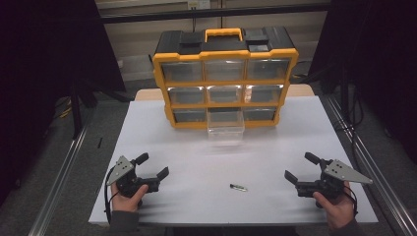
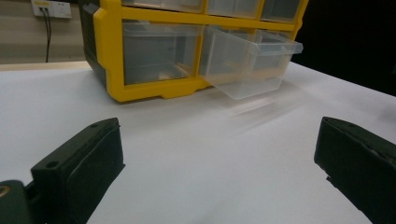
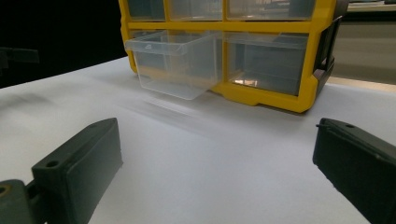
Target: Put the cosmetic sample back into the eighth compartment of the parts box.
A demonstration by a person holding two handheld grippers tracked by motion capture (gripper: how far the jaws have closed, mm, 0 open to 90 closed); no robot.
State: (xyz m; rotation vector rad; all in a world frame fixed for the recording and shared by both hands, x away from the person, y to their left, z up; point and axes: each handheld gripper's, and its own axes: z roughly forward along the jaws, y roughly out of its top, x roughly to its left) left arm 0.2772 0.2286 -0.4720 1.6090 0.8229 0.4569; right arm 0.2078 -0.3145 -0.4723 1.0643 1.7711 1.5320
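I am holding both tools low over the white bench (image 1: pixel 275 147), and both are gaping wide with nothing between the jaws — the left tool (image 1: pixel 153 166) near my left edge, the right tool (image 1: pixel 298 168) near my right. The bottom middle drawer (image 1: pixel 225 127) of the yellow organizer (image 1: pixel 225 78) is already standing pulled out, so that step looks done to me. The small dark part (image 1: pixel 238 187) is lying loose on the bench between my tools, nearer the right one, well apart from the drawer — picking it up and dropping it in is what I judge is left. The high view is showing that part; the right gripper view is giving me the drawer (image 3: pixel 175 63) close up, looking empty.
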